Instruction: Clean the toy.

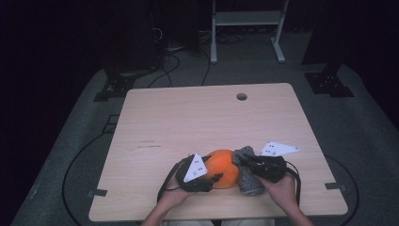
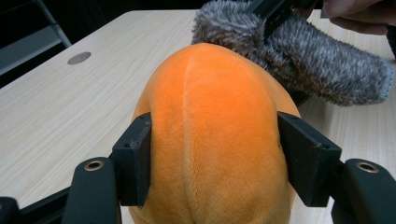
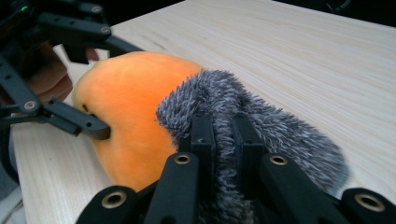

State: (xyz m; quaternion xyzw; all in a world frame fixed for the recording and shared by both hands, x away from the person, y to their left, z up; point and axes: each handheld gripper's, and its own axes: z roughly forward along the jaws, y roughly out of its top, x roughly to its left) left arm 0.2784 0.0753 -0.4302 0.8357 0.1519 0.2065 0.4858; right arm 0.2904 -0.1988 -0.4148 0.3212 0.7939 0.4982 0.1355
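Near edge of the surface (image 1: 188, 113), middle. Orange plush ball (image 1: 222, 168) sits there with a grey furry piece (image 1: 248, 175) pressed against its right side.

Left fingers (image 1: 212, 181): clamped on the orange ball. In the left gripper view the two black pads bite into the ball (image 2: 212, 135) on either flank, and the plush bulges between and above them. The ball touches the surface beneath. My left hand (image 1: 171, 195) comes in from the near edge, with a white three-cornered plate (image 1: 195, 167) on top of the gripper.

Right fingers (image 1: 242, 161): together on the grey furry piece. In the right gripper view the two pads stand nearly touching, with a thin ridge of grey fur (image 3: 243, 121) pinched between them, fur spilling out on both sides. My right hand (image 1: 282, 188) is at the near right, its white plate (image 1: 277, 149) pointing away to the right.

The grey piece arches over the far right shoulder of the ball and runs down toward the near edge, where its lower end lies on the surface. In the left gripper view it lies beyond the ball, upper right (image 2: 299, 56). Whether it is joined to the ball, I cannot tell.

Far on the surface, a round hole (image 1: 242, 96). Dark floor beyond, with cables (image 1: 174, 66) and a white frame (image 1: 247, 28).
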